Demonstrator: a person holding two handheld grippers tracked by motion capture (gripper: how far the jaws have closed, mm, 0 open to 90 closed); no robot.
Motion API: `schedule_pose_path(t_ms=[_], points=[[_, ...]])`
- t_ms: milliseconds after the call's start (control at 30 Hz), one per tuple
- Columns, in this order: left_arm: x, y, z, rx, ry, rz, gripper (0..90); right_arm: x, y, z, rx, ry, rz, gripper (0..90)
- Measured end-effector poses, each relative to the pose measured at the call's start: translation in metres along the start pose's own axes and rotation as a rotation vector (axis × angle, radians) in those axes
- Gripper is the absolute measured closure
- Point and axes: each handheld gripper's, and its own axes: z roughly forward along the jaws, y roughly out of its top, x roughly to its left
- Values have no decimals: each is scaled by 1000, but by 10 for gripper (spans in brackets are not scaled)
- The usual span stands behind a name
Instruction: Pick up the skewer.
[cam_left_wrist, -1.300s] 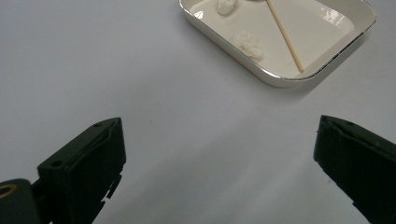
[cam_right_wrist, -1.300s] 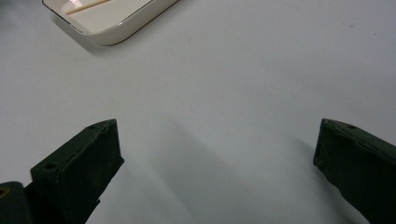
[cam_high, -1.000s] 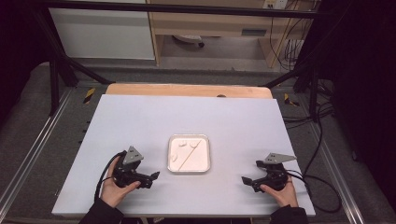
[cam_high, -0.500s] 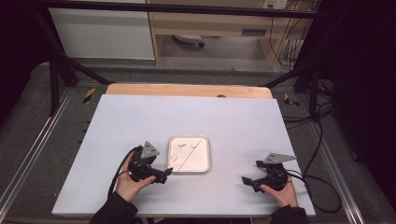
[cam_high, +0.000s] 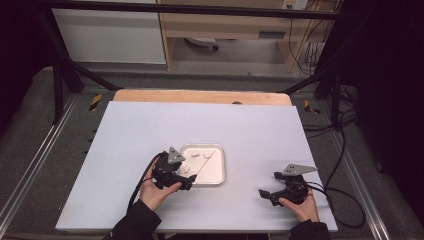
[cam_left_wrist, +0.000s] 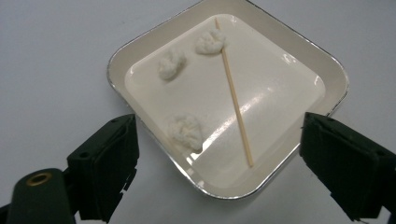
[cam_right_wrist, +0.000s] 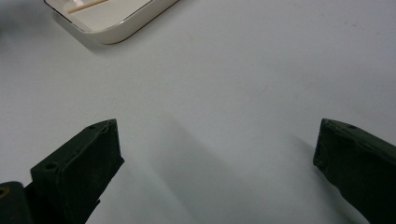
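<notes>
A small white square tray (cam_left_wrist: 322, 70) with a metallic rim lies on the table's front middle (cam_high: 221, 167). In it are three white fluffy lumps (cam_left_wrist: 186, 131) (cam_left_wrist: 172, 63) (cam_left_wrist: 210, 42) and a thin wooden skewer (cam_left_wrist: 236, 102) lying diagonally. My left gripper (cam_left_wrist: 217, 140) is open wide, its jaws either side of the tray's near corner, the closest lump between them. In the high view it sits at the tray's front left edge (cam_high: 188, 182). My right gripper (cam_high: 263, 193) rests open over bare table to the tray's right, nothing between its jaws (cam_right_wrist: 217, 137).
The white tabletop (cam_high: 150, 130) has a wooden strip (cam_high: 200, 96) along its far edge. The tray's corner (cam_right_wrist: 116, 28) shows at the top left of the right gripper view. Black frame bars and cables (cam_high: 340, 150) surround the table.
My left gripper has moved right and forward from the table's front left to the tray's near corner. The right gripper has stayed put.
</notes>
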Motion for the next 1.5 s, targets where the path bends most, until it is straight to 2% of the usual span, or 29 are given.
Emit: schedule_pose_path(t_ms=[167,200,233,367,633,867,1167,1367,1500], points=[[-6,4,12,26,-19,0,212,0,0,0,-1,0,1,15],[-7,4,14,33,-27,-4,276,0,0,0,0,0,-1,14],[-8,5,16,35,-31,-5,276,0,0,0,0,0,-1,14],[-11,7,21,45,-35,-13,369,0,0,0,0,0,0,14],[-17,8,32,68,-6,-8,536,0,0,0,1,3,-2,14],[-21,7,38,76,-4,-8,691,0,0,0,2,3,-3,14],[-25,6,42,82,32,18,794,0,0,0,1,5,-1,14],[-27,6,43,82,47,18,866,0,0,0,-1,4,-2,14],[-29,6,43,84,60,13,873,0,0,0,1,4,-2,14]])
